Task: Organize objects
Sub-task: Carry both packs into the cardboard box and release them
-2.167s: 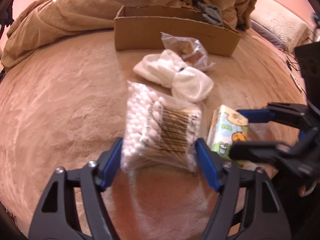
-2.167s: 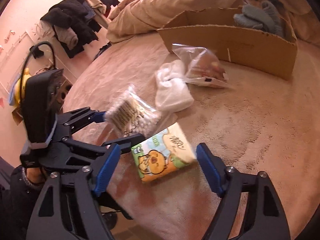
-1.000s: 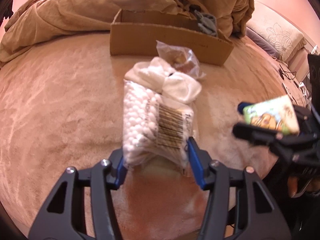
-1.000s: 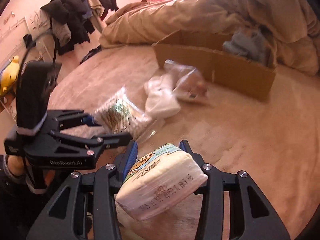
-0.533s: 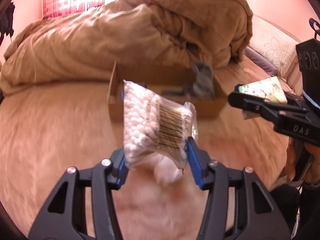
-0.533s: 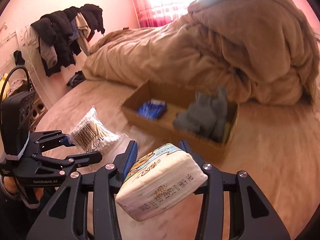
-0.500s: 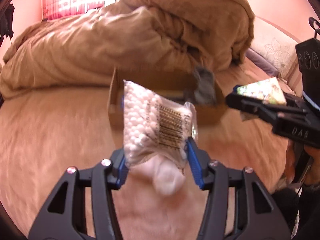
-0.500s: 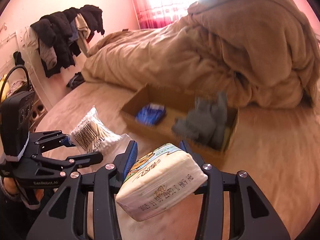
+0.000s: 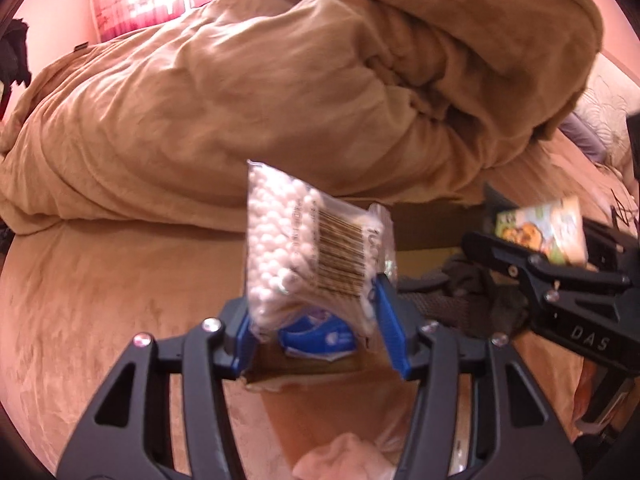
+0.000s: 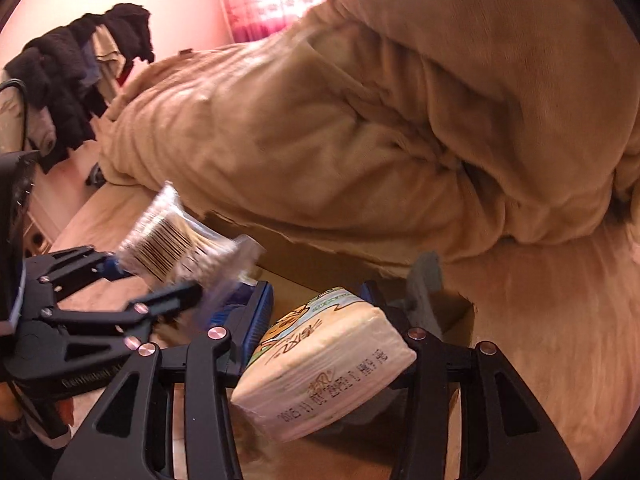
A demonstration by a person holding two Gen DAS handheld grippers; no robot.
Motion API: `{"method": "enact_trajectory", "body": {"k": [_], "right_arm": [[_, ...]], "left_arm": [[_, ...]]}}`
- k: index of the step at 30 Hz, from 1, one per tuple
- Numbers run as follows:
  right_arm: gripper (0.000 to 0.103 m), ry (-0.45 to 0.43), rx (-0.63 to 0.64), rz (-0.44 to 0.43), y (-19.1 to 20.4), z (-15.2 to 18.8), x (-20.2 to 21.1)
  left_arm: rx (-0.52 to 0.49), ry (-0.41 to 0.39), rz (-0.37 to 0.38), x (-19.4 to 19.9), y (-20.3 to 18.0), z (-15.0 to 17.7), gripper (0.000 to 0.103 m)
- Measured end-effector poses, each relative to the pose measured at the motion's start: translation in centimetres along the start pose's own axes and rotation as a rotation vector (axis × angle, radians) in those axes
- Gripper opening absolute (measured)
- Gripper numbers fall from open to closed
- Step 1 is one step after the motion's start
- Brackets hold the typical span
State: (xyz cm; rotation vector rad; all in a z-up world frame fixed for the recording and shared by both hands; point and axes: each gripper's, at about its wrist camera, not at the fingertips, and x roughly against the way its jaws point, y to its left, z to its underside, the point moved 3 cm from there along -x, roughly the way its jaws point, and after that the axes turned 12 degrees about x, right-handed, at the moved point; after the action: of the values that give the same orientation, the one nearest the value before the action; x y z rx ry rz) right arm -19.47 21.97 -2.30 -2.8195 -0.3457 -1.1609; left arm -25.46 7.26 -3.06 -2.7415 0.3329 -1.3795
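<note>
My left gripper (image 9: 316, 320) is shut on a clear bag of cotton swabs (image 9: 308, 248) and holds it above the near left part of the cardboard box (image 9: 304, 372). My right gripper (image 10: 320, 320) is shut on a tissue pack (image 10: 324, 360) with a cartoon print, held over the box (image 10: 312, 264). The tissue pack also shows in the left wrist view (image 9: 540, 232), the swab bag in the right wrist view (image 10: 180, 240). A blue packet (image 9: 320, 336) and grey socks (image 9: 460, 292) lie in the box.
A big tan duvet (image 9: 280, 80) is heaped just behind the box on the bed. White socks (image 9: 344, 460) lie on the blanket below my left gripper. Dark clothes (image 10: 72, 72) hang at the far left wall. A pillow (image 9: 608, 104) lies at the right.
Both grippers shut on their items, lifted them off the blanket and carried them forward. The box is now right beneath them, much closer than half a second ago.
</note>
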Motion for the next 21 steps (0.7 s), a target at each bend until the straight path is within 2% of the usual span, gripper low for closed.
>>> {"method": "enact_trajectory", "body": {"k": [4, 7, 13, 21], "right_arm": [[0.061, 0.022, -0.021, 0.005, -0.6, 1.1, -1.2], [0.067, 0.023, -0.018, 0.011, -0.3, 1.4, -1.6], [0.068, -0.006, -0.014, 0.024, 0.1, 0.9, -0.7], [0.068, -0.036, 0.009, 0.055, 0.9, 0.1, 3.6]], "left_arm": [[-0.012, 0.003, -0.009, -0.8, 0.0, 0.2, 0.06], [-0.016, 0.036, -0.027, -1.9, -0.2, 0.7, 0.069], [0.001, 0.024, -0.029, -1.5, -0.2, 1.1, 0.07], [-0.023, -0.054, -0.085, 3.9, -0.5, 0.8, 0.074]]}}
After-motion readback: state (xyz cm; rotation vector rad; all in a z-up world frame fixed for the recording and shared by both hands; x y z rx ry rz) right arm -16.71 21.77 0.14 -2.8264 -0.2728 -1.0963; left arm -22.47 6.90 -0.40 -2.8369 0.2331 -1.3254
